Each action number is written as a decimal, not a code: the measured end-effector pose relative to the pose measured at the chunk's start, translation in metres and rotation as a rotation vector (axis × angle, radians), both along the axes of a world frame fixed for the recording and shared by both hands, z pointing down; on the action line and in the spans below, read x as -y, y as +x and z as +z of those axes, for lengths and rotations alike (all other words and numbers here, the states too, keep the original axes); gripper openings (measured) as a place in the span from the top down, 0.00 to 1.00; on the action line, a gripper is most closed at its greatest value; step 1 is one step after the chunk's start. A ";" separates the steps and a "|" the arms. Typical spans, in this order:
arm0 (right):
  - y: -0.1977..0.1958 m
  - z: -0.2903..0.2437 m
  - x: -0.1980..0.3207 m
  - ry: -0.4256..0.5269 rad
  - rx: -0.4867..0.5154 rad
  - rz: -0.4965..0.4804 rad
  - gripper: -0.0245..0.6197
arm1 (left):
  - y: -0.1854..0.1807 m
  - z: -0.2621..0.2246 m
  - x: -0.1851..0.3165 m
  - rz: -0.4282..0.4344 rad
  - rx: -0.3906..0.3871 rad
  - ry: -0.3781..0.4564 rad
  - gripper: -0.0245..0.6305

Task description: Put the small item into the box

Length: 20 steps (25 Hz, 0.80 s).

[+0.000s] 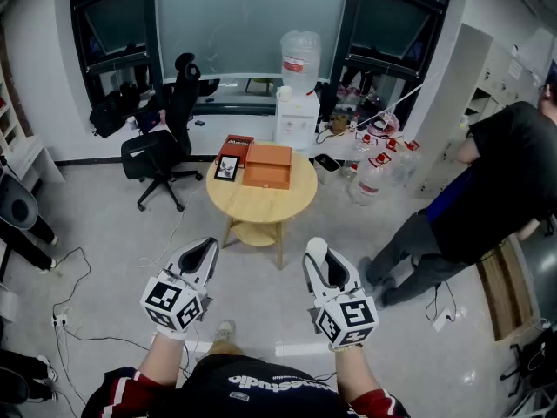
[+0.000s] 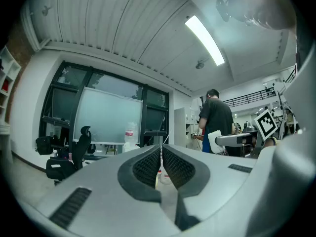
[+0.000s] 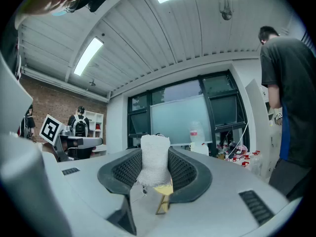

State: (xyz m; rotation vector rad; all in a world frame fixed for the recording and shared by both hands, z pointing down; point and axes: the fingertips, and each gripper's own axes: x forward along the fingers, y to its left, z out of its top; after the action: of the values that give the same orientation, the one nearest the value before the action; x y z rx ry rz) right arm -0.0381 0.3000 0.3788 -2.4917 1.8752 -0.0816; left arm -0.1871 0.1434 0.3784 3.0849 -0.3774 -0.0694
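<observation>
My right gripper (image 1: 319, 262) (image 3: 154, 157) is shut on a small white item wrapped in gauze-like cloth (image 3: 154, 163), which stands upright between the dark ribbed pads; a yellowish tag hangs below it. In the head view the item (image 1: 316, 248) shows as a white knob at the jaw tips. The left gripper (image 1: 205, 252) (image 2: 161, 152) is shut with nothing between its pads. Both grippers point level, well short of the round wooden table (image 1: 261, 205). On that table lies an orange box (image 1: 267, 165), with a red box (image 1: 235, 143) and a small framed picture (image 1: 227, 168) to its left.
A black office chair (image 1: 165, 146) stands left of the table. A water dispenser (image 1: 298, 94) is behind it, and water bottles (image 1: 374, 168) sit on the floor to the right. A person in dark clothes (image 1: 487, 190) bends at the right. Cables (image 1: 65, 320) lie at the left.
</observation>
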 end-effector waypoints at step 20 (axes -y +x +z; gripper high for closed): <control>0.003 -0.011 0.000 0.008 -0.015 -0.007 0.67 | 0.004 -0.009 -0.005 -0.003 0.001 0.004 0.92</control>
State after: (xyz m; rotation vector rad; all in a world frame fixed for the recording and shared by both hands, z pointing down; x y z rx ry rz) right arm -0.0349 0.3001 0.3679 -2.4874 1.8867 -0.0560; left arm -0.1830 0.1484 0.3691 3.0888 -0.3829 -0.0686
